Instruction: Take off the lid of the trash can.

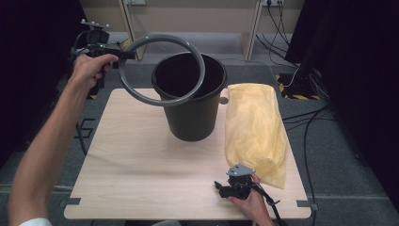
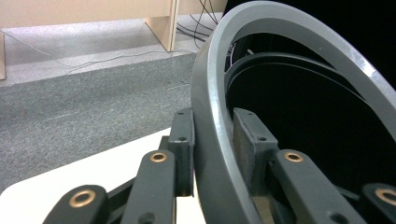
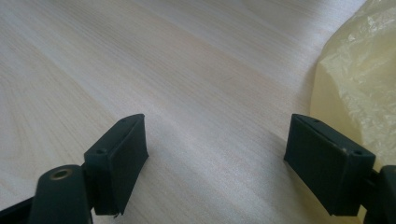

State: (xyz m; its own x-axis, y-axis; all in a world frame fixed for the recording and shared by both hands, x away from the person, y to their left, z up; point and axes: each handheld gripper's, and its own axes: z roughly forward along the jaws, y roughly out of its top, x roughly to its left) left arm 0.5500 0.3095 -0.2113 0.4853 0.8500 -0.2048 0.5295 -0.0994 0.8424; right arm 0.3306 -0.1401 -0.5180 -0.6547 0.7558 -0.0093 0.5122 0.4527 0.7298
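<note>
Tabletop: ring point(image 2: 212, 140) between left tool point(image 2: 212, 140) pads (clamped).

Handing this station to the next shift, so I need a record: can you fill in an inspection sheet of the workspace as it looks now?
Surface: light wooden table, bare at its near left.
Job's things: grey ring lifted and tilted over the rim of the black bin; yellow bag lying to the right of the bin.
Clutter: nothing seen.
Grippers: left tool shut on the ring's edge; right tool open, low over the table beside the bag.
Cables: several on the floor at right and at the back.
Surroundings: grey carpet, wooden furniture legs behind, dark curtains on both sides.
</note>
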